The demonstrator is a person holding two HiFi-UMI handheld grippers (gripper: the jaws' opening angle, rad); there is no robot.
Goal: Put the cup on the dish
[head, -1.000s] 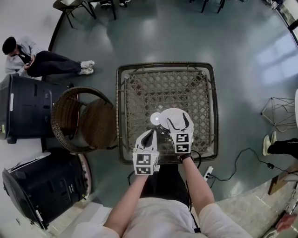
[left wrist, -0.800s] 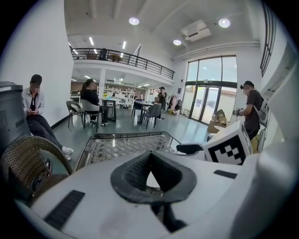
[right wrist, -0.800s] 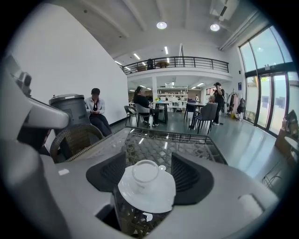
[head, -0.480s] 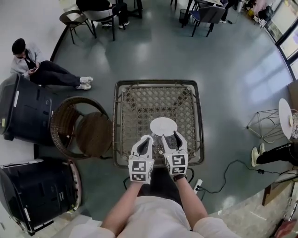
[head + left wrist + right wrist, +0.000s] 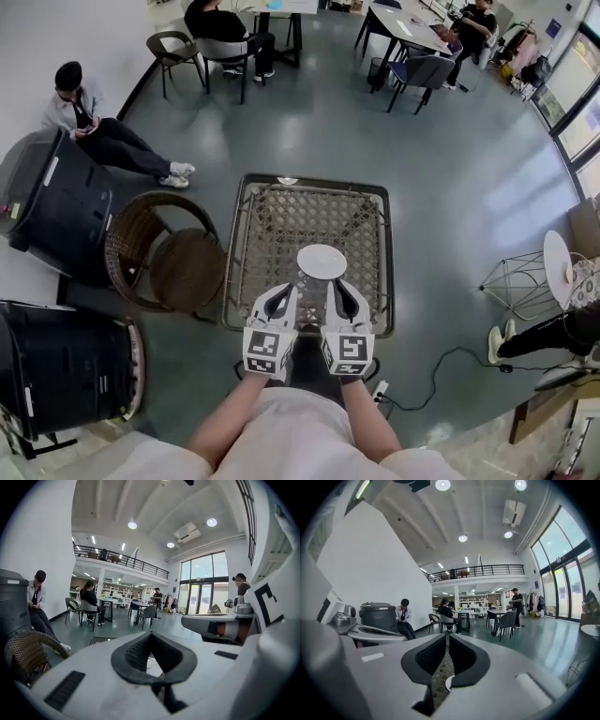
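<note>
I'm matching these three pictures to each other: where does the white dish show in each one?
Head view: the dish lies on the wicker table, just below the picture's centre.
Left gripper view: a small white patch, low centre.
Right gripper view: a white sliver, low centre.
Shared landmark: the seated person by the wall.

White moulded shells on left gripper (image 5: 291, 289) and right gripper (image 5: 332, 283), each tapering to two jaws lined with black ribbed pads (image 5: 136, 653). Right gripper's jaws closing, nothing between them. At the rear of each shell, a white cube (image 5: 265, 349) printed with black square markers. Dark textured rectangular inlays (image 5: 65, 691) set into the shell flanks. Clothing: pale short-sleeved shirt (image 5: 291, 431) and dark trousers (image 5: 306, 361).
</note>
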